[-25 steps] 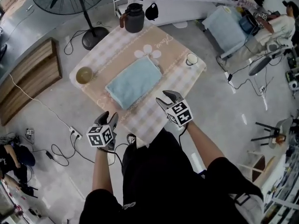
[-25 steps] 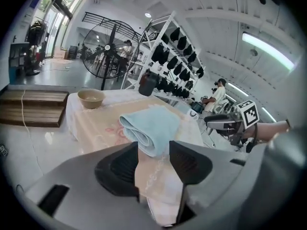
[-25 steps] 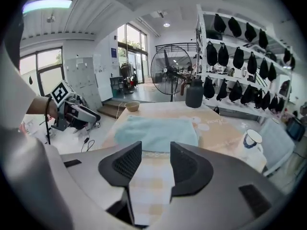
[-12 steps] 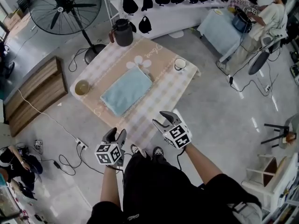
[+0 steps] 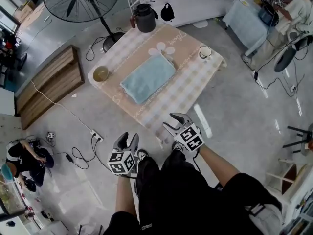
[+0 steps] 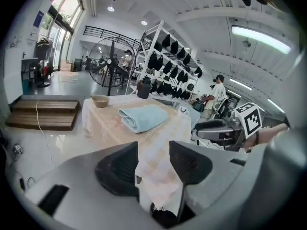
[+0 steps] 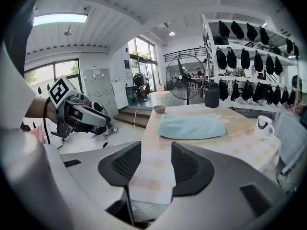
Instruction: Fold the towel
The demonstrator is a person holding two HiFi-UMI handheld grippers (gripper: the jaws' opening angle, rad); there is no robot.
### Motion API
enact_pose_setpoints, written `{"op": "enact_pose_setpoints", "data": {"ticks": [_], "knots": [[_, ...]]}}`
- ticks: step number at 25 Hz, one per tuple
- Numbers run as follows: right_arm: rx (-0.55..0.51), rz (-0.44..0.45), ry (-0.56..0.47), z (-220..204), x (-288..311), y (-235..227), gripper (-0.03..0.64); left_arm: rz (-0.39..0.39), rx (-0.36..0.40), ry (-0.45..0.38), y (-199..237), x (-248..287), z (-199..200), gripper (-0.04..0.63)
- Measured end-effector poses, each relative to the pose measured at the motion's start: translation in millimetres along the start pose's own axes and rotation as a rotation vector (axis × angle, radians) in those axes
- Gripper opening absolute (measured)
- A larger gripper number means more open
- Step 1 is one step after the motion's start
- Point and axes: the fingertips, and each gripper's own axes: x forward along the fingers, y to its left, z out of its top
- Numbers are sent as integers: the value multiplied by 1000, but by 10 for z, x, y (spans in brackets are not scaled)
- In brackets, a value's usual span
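- The towel [image 5: 148, 77] lies mid-table as a compact light-blue rectangle, apparently already folded, well ahead of both sets of jaws.
- The left gripper [image 5: 128, 138] and right gripper [image 5: 170, 121] hang over the floor short of the table [image 5: 195, 89]. Both pairs of jaws stand apart and hold nothing; only the distant tablecloth shows through the gaps.
- The folding looks done or nearly so. If one more fold is wanted, I would bring both jaws in level to the towel's near corners, pinch only the top layers, and carry them over together so the edges line up.
- The tablecloth's hanging corner sits straight ahead of the left jaws and could catch on a low approach.
- A bowl [image 5: 100, 73] sits beyond and left of the left jaws, a cup [image 5: 205, 52] beyond and right of the right jaws, and a jug [image 5: 145, 17] at the far edge; all are well clear of the towel.
- The floor around the jaws is open, though cables [image 5: 80, 151] trail to the left of the left jaws.
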Motion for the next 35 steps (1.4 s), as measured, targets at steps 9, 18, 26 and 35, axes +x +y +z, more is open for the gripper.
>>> {"op": "enact_pose_setpoints", "data": {"ticks": [9,18,26,35], "knots": [[-56,-62,69,326,732,784,176,-132,65,-36,989,-439,166,186],[8,-225,106,599,1069,1088,176,-300,238,27,1699,-312,500,186],[90,-314,106,599,1397,715,176,-438,663,160,1524,583,795,186],[252,-271,114,534,1903,189,176,-548,1232,367,1444,1702,784,186]]}}
